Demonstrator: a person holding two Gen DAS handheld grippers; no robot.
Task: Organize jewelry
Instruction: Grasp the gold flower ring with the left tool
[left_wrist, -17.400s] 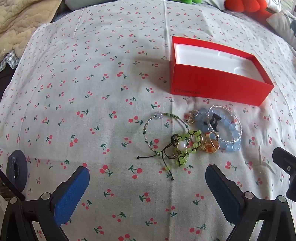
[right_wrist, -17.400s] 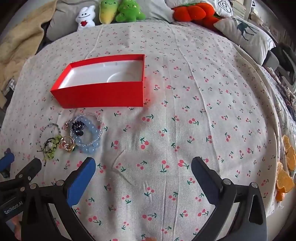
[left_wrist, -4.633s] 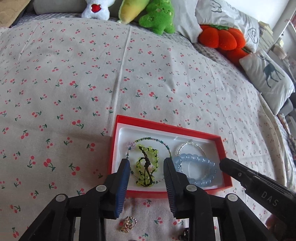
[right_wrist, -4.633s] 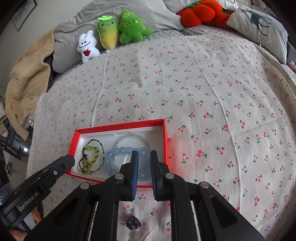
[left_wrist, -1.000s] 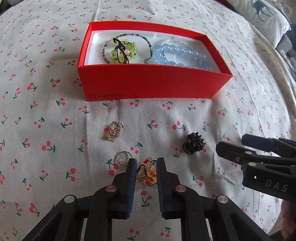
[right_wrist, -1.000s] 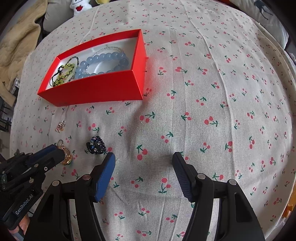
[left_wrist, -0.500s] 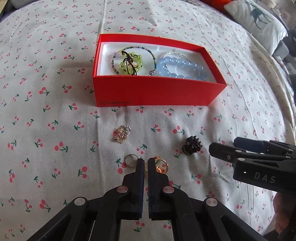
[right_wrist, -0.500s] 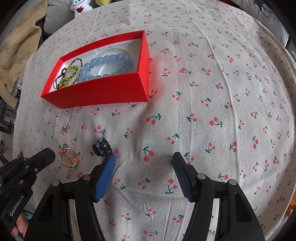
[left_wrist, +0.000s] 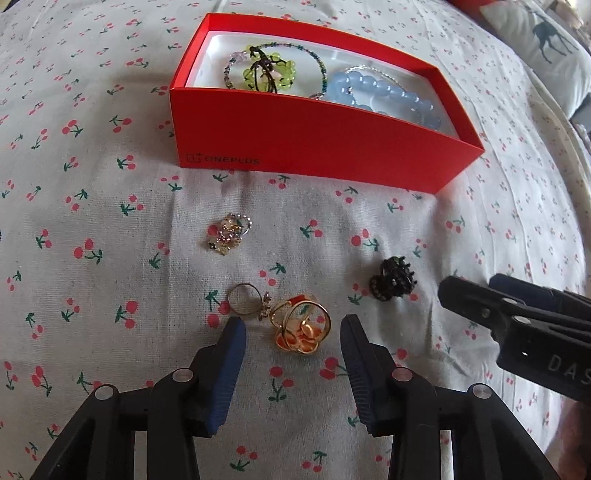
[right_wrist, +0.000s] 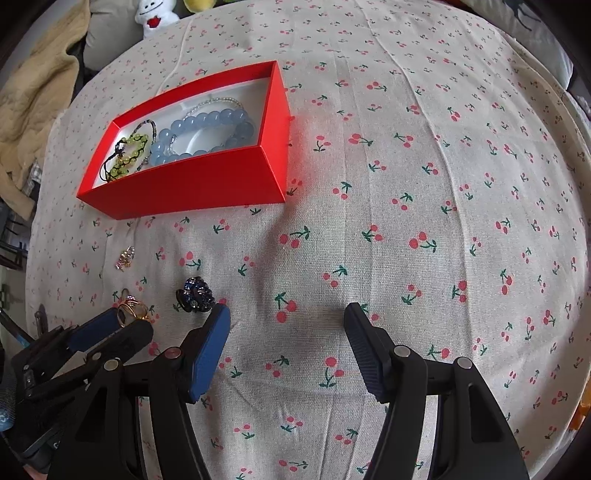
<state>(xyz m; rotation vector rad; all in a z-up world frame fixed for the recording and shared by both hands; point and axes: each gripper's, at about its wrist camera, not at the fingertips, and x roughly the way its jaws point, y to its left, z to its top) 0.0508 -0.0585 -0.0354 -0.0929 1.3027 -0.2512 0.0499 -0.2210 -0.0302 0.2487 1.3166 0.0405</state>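
A red box (left_wrist: 317, 147) (right_wrist: 207, 184) holds a green bead bracelet (left_wrist: 267, 72), a thin beaded bracelet and a blue bead bracelet (left_wrist: 388, 94) (right_wrist: 207, 123). On the cherry-print cloth lie a gold ring with orange stones (left_wrist: 301, 328) (right_wrist: 133, 310), a thin gold ring (left_wrist: 243, 299), a small sparkly charm (left_wrist: 227, 234) (right_wrist: 125, 258) and a black beaded ring (left_wrist: 393, 280) (right_wrist: 195, 291). My left gripper (left_wrist: 291, 328) is open, its jaws either side of the gold ring, not touching it. My right gripper (right_wrist: 286, 317) is open and empty, its left finger (right_wrist: 210, 343) just right of the black ring.
Plush toys (right_wrist: 155, 14) and a beige blanket (right_wrist: 33, 96) lie at the far left edge of the bed. A deer-print pillow (left_wrist: 543, 40) lies at the right. The right gripper's body (left_wrist: 517, 325) shows at the right of the left wrist view.
My left gripper was shut half a second ago and has opened, now straddling the gold ring. It has moved closer to the cloth. The right gripper stays open, nearly still.
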